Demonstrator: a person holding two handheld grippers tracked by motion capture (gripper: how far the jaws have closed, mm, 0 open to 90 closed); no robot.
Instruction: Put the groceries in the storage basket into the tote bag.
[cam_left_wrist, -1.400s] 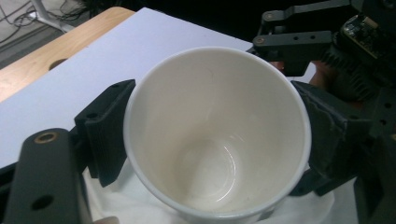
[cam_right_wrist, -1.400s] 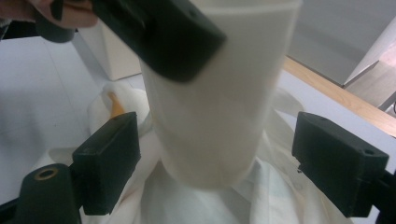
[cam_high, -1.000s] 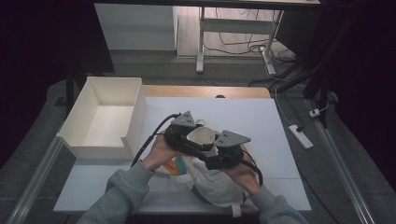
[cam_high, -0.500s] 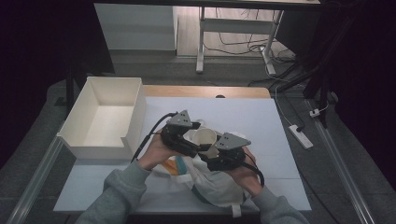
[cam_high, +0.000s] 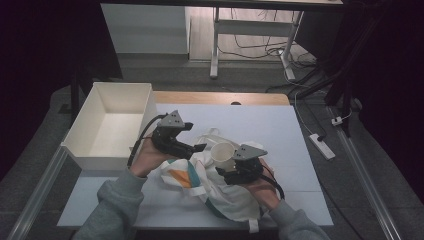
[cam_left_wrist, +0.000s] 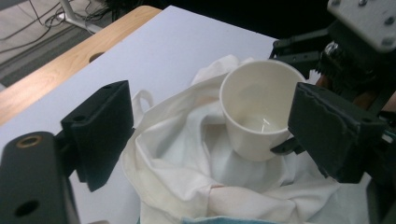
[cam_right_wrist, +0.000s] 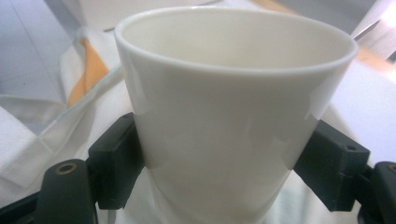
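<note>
A white cup (cam_high: 221, 150) (cam_left_wrist: 254, 107) (cam_right_wrist: 233, 93) stands upright over the crumpled white cloth bag (cam_high: 220, 197) (cam_left_wrist: 177, 172) (cam_right_wrist: 46, 130), which has orange and teal stripes. My right gripper (cam_high: 225, 162) (cam_right_wrist: 224, 168) is shut on the cup, a pad pressed on each side of its lower wall. My left gripper (cam_high: 194, 137) (cam_left_wrist: 212, 116) hovers to the cup's left, pointing at it. Its jaws have just been opening and stand wide with nothing gripped; the bag's folds lie below them.
An empty white box (cam_high: 107, 150) stands at the table's left edge, close behind the left hand. The bag lies on a white board (cam_high: 260, 120) with a wooden strip (cam_high: 220, 97) at the far side. A power strip (cam_high: 320, 145) lies on the floor to the right.
The left gripper has pulled back to the left, away from the cup. The right gripper has sunk slightly, with the cup still in it.
</note>
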